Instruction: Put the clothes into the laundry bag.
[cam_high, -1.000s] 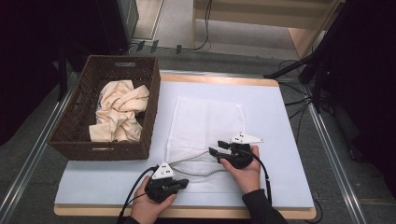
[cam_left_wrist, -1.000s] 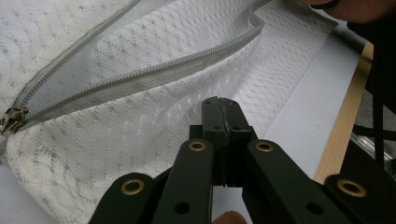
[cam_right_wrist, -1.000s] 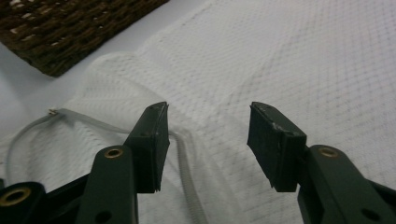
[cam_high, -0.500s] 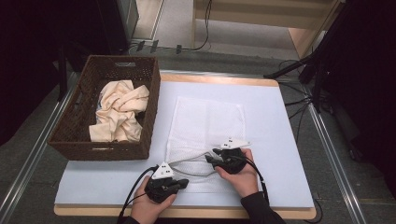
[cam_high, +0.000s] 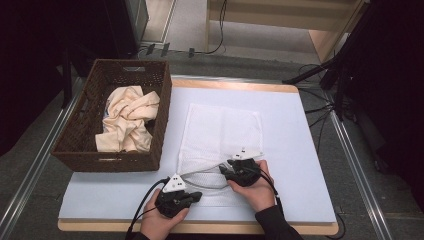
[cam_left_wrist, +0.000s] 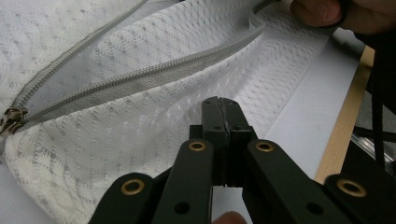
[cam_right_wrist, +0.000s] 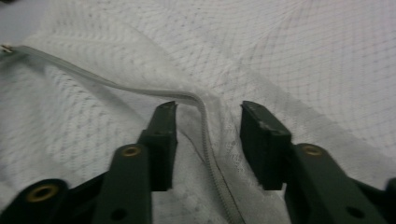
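On the desk (cam_high: 300, 150) we saw a wicker basket (cam_high: 95, 150) at the left holding a crumpled cream cloth (cam_high: 125, 120), and beside it a white mesh bag (cam_high: 220, 132) lying flat near the middle. Its grey zipper (cam_left_wrist: 140, 77) stood partly undone along the near edge, the opening gaping. Our left gripper (cam_left_wrist: 223, 109) was pinched tight on the bag's near edge, while our right gripper (cam_right_wrist: 205, 116) stood spread wide, straddling the zipper tape without clamping it.
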